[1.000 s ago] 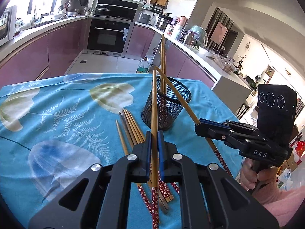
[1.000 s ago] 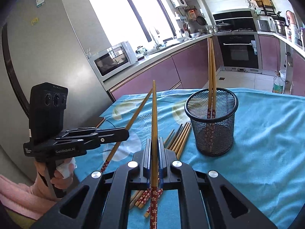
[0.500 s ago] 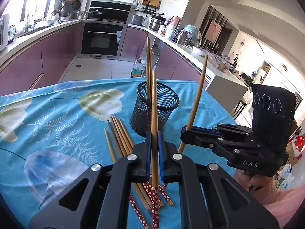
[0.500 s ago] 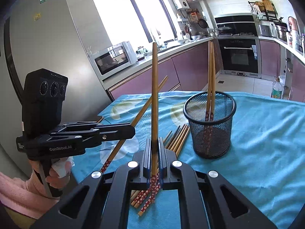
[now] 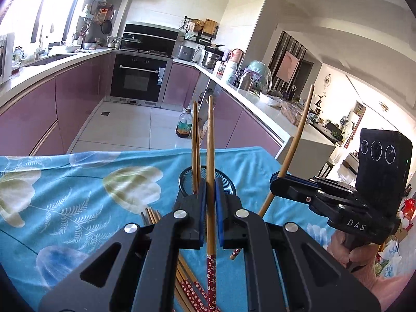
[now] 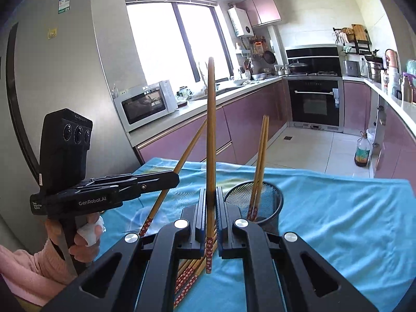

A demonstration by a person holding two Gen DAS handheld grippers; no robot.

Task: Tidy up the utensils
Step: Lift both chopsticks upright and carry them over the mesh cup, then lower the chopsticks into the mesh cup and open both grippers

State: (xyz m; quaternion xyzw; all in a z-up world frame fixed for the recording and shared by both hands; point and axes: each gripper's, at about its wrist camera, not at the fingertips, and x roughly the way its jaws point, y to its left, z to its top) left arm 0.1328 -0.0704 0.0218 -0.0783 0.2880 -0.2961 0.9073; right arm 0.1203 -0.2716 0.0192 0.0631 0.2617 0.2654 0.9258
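Clamping one chopstick [image 5: 211, 156] upright between its blue pads, the left gripper [image 5: 210, 200] hangs over the tabletop with the stick's red patterned end pointing down below the jaws. The right gripper [image 6: 211, 208] does the same with a second chopstick [image 6: 210, 130], held near-vertical, flowered end lowest and clear of the cloth. From the left wrist view the right gripper [image 5: 280, 182] shows to the side, its stick [image 5: 296, 140] leaning; from the right wrist view the left gripper [image 6: 171, 179] appears with its stick [image 6: 182, 163] slanting.

Just beyond both grippers stands a black mesh holder [image 6: 270, 202], also seen partly hidden behind the left jaws [image 5: 226, 182], set toward the far edge of the tabletop. Two chopsticks [image 6: 261, 161] already stand inside it, leaning together. A loose bundle of chopsticks [image 6: 189, 275] lies flat on the blue floral tablecloth [image 6: 338, 221] beside the holder, nearer the front edge, their patterned ends toward the grippers.
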